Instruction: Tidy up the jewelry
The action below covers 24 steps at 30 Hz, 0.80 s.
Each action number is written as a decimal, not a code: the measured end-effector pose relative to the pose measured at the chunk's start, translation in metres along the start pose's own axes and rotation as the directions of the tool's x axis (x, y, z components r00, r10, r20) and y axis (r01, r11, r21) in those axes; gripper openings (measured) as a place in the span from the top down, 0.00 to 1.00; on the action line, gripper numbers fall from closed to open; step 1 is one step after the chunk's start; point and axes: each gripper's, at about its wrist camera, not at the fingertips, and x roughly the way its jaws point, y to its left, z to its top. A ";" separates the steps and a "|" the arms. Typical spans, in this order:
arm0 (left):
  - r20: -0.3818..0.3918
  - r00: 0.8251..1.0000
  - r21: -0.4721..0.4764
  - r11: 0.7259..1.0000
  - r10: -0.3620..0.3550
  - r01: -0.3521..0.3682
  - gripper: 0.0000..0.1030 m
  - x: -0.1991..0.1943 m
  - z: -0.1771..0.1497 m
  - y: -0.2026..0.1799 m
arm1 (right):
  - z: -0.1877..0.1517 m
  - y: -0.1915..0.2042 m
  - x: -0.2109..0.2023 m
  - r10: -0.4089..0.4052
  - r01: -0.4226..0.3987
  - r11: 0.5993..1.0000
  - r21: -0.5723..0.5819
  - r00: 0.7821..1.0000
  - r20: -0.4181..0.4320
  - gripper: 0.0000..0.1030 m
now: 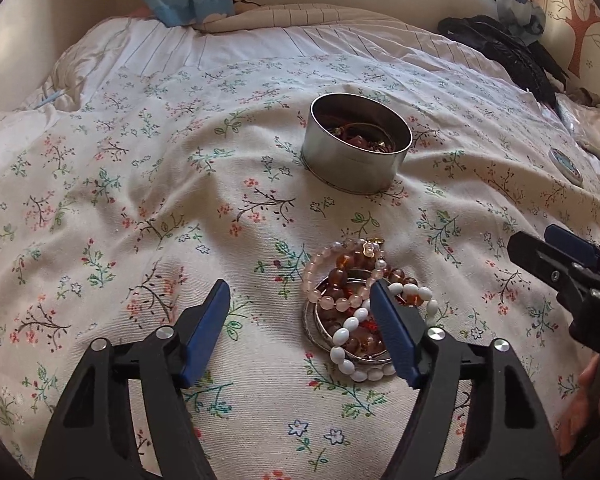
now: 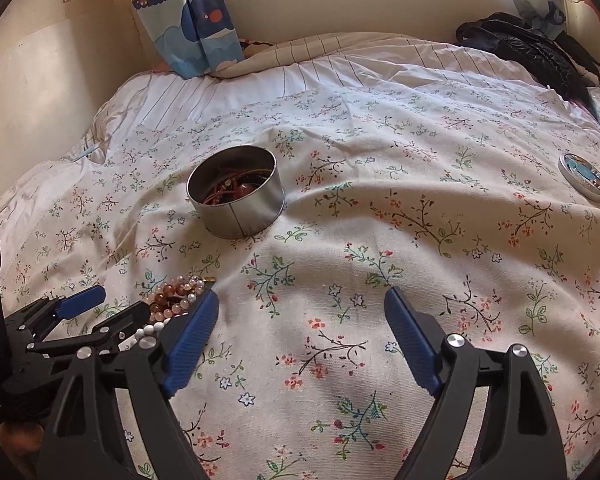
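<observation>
Beside the round metal tin (image 1: pixel 358 142), glossy beaded bracelets (image 1: pixel 360 304) heap.

The round tin (image 1: pixel 356 152) is brushed, dull-shining metal. The bracelets (image 1: pixel 352 300) are glossy glass-like and opaque white beads with smooth silver bangles. The bedspread (image 2: pixel 380 240) is matt woven floral cloth. Gripper fingers (image 1: pixel 204 332) carry ribbed blue pads on matt black plastic.

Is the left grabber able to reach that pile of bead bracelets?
Probably yes. The left gripper is open just above the bracelet pile, one finger already over it, with nothing between them.
</observation>
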 end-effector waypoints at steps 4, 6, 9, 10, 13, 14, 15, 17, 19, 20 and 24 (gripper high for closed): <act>-0.046 0.995 -0.107 0.991 -0.088 0.083 0.44 0.011 0.002 0.014 | -0.002 0.003 0.004 0.006 -0.006 1.000 -0.016 1.000 -0.018 0.21; -0.055 0.989 -0.188 0.974 -0.139 0.126 0.44 0.016 0.003 0.026 | -0.003 0.008 0.006 0.011 -0.012 0.999 -0.035 1.000 -0.029 0.21; -0.066 0.982 -0.247 0.957 -0.174 0.153 0.45 0.023 0.002 0.035 | -0.005 0.018 0.010 0.020 -0.023 0.996 -0.081 0.999 -0.045 0.21; -0.073 0.984 -0.240 0.960 -0.163 0.141 0.49 0.025 0.002 0.034 | -0.006 0.022 0.012 0.020 -0.025 0.995 -0.099 0.998 -0.053 0.21; -0.087 0.984 -0.188 0.973 -0.153 0.134 0.73 0.027 0.003 0.023 | -0.010 0.034 0.017 0.020 -0.032 0.987 -0.155 0.997 -0.076 0.21; -0.090 0.983 -0.165 0.975 -0.162 0.145 0.83 0.027 0.002 0.018 | -0.011 0.037 0.019 0.017 -0.031 0.985 -0.172 0.996 -0.084 0.21; -0.086 0.986 -0.132 0.983 -0.143 0.131 0.87 0.025 0.002 0.012 | -0.012 0.040 0.020 0.014 -0.031 0.982 -0.187 0.996 -0.091 0.21; -0.068 0.989 -0.094 0.988 -0.130 0.124 0.90 0.018 0.002 0.007 | -0.014 0.044 0.022 0.013 -0.034 0.978 -0.205 0.995 -0.101 0.21; -0.033 0.987 -0.109 0.982 -0.158 0.154 0.93 0.009 0.003 0.011 | -0.016 0.046 0.024 0.014 -0.037 0.976 -0.213 0.994 -0.107 0.21; -0.006 0.987 -0.119 0.980 -0.163 0.162 0.93 0.002 0.004 0.014 | -0.016 0.047 0.025 0.017 -0.041 0.976 -0.215 0.994 -0.112 0.21; 0.059 0.982 -0.175 0.967 -0.177 0.185 0.93 -0.013 0.005 0.030 | -0.016 0.051 0.031 0.058 -0.087 0.973 -0.216 0.989 -0.136 0.21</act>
